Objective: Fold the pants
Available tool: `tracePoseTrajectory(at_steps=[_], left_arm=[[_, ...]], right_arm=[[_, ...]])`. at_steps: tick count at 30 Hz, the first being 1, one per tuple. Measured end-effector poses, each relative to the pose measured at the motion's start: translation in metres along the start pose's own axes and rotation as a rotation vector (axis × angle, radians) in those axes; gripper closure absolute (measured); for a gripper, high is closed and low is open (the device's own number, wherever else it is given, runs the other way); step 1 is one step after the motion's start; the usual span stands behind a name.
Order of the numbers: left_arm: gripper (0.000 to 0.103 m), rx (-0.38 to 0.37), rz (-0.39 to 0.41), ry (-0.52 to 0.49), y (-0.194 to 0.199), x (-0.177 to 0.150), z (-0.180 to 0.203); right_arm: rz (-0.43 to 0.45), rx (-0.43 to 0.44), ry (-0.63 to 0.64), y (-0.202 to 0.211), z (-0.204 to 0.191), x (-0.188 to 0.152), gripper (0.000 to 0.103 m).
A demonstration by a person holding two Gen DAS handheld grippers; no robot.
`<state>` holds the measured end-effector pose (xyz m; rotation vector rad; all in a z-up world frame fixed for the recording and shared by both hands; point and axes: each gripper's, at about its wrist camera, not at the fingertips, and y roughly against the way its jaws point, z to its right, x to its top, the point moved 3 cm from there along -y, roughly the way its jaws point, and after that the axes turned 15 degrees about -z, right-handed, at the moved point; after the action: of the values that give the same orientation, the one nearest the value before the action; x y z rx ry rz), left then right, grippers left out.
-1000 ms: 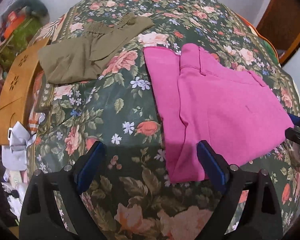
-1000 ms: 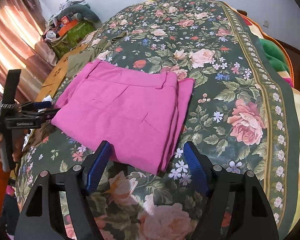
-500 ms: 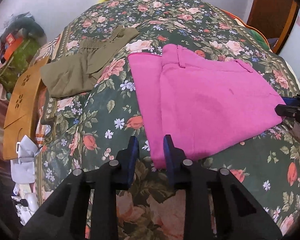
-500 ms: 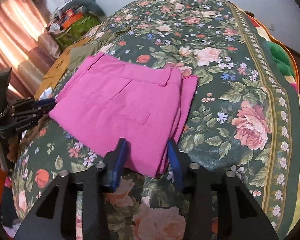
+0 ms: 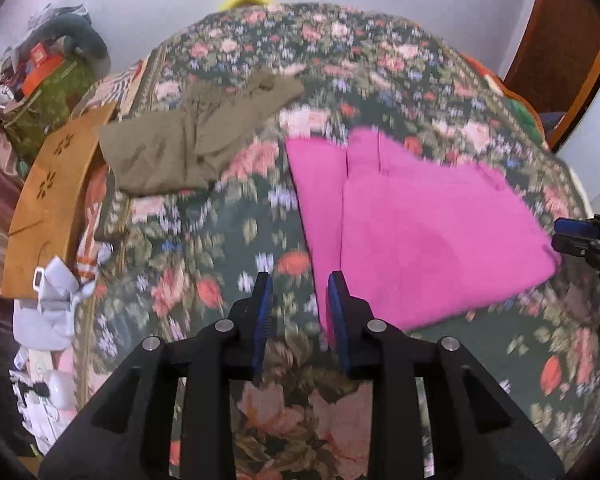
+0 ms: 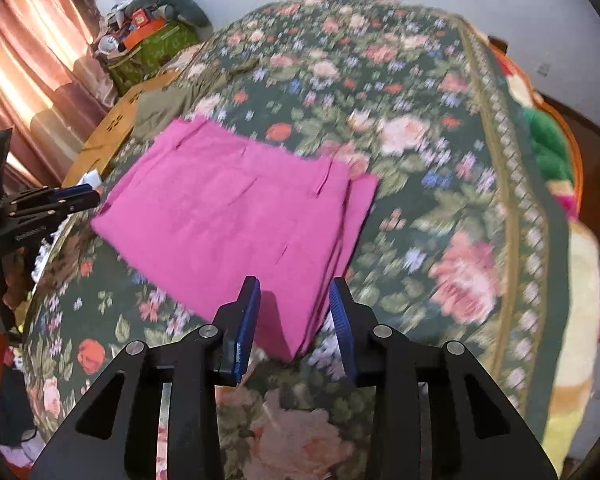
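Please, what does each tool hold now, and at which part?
The right tool seems to grip the folded pink fabric pants by their near corner. The left tool has only their near edge beside one finger; a hold cannot be told.

Matt, smooth-woven pink cloth pants [image 5: 428, 232] lie on a soft floral-printed dark green bedspread [image 5: 228, 248], near matt olive cloth trousers [image 5: 172, 148] at upper left, before matt black plastic tongs [image 5: 300, 308] with ribbed blue pads [image 5: 265, 312] and shiny metal pins.
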<state>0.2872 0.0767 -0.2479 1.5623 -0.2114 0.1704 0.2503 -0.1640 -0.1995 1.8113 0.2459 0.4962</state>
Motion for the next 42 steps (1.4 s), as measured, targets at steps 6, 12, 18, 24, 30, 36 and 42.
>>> tracePoseTrajectory(at_steps=[6,12,18,24,30,36,42], left_arm=[[0.063,-0.022,0.042,-0.041,0.012,0.038,0.012],[0.061,-0.020,0.001,-0.111,-0.016,0.073,0.037],[0.060,-0.009,-0.075,-0.129,-0.055,0.086,0.042],[0.051,-0.005,-0.092,-0.127,-0.070,0.081,0.037],[0.046,0.014,-0.087,-0.120,-0.071,0.081,0.036],[0.046,0.050,-0.058,-0.091,-0.050,0.082,0.027],[0.034,0.054,0.006,-0.091,-0.022,0.072,0.015]], right_arm=[[0.038,-0.010,-0.027,0.002,0.007,0.028,0.067],[0.008,0.006,-0.041,-0.020,0.012,0.052,0.067],[-0.013,0.016,-0.077,-0.047,0.024,0.067,0.067],[-0.016,0.003,-0.027,-0.061,0.027,0.064,0.068],[-0.025,-0.044,0.012,-0.059,0.023,0.064,0.068],[-0.008,-0.155,0.037,-0.043,0.015,0.057,0.068],[0.027,-0.124,0.022,-0.019,0.012,0.042,0.043]])
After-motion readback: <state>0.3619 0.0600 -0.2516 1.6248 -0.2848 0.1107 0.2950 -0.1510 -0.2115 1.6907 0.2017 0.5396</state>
